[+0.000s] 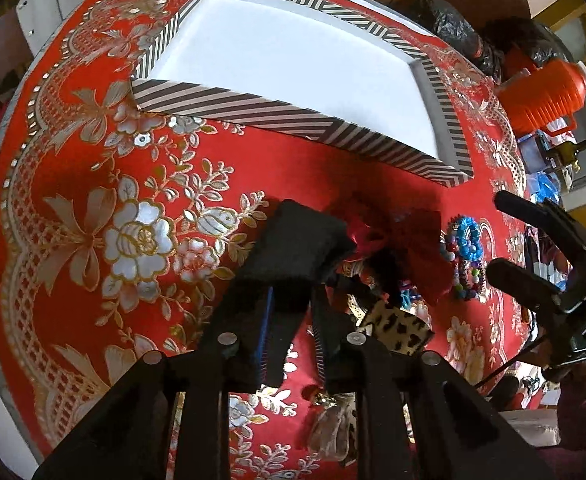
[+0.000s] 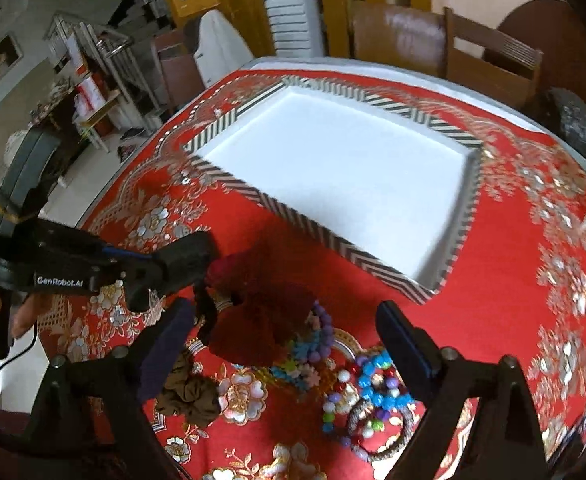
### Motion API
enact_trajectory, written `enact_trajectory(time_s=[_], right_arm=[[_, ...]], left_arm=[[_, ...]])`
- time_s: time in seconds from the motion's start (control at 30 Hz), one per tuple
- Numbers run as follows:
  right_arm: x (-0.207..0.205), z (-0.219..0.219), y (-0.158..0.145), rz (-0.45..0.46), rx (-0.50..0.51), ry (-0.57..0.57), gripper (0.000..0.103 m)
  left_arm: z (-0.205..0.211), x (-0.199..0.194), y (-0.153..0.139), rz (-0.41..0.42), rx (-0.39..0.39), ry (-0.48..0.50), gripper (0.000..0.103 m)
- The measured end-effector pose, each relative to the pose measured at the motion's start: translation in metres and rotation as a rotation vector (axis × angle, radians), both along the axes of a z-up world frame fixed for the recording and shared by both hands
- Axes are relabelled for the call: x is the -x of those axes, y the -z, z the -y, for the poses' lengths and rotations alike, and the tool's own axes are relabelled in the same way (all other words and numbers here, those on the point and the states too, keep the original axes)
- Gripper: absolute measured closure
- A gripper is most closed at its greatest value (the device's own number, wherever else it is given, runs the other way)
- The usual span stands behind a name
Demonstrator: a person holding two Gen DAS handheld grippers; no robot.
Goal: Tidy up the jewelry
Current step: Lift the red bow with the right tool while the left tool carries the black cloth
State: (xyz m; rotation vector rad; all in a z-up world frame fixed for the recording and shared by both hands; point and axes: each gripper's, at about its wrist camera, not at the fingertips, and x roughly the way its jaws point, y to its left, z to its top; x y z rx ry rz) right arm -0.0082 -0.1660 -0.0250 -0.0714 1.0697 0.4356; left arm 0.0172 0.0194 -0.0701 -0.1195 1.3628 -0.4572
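Observation:
A striped box lid with a white inside (image 1: 433, 148) (image 2: 459, 220) lies on the red flowered tablecloth. My left gripper (image 1: 345, 252) (image 2: 209, 276) is shut on a dark red bow hair clip (image 1: 409, 248) (image 2: 269, 316) and holds it just above the cloth, in front of the box. My right gripper (image 2: 289, 332) (image 1: 505, 236) is open and empty, above a pile of coloured bead bracelets (image 2: 373, 392) (image 1: 467, 256). A brown scrunchie (image 2: 191, 394) lies at the left of the pile. A leopard-print hair piece (image 1: 397, 326) lies under the left gripper.
An orange thermos jug (image 1: 541, 96), black plastic bags (image 1: 453, 28) and bottles stand beyond the table's right edge. Wooden chairs (image 2: 489, 64) stand behind the table. A gold-and-red tassel ornament (image 1: 325, 400) lies on the cloth near the left gripper's base.

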Motion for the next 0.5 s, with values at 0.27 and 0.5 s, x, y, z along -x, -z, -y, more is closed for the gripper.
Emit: enact_trajectory(time_s=[0.27, 0.5], right_arm=[[-0.026, -0.04, 0.035, -0.093, 0.103, -0.182, 0.023], [-0.033, -0.046, 0.056, -0.152, 0.114, -0.201, 0.084]], left_arm=[[0.008, -0.002, 0.015, -0.036, -0.022, 0.05, 0.094], [0.004, -0.003, 0.018, -0.045, -0.006, 0.032, 0.096]])
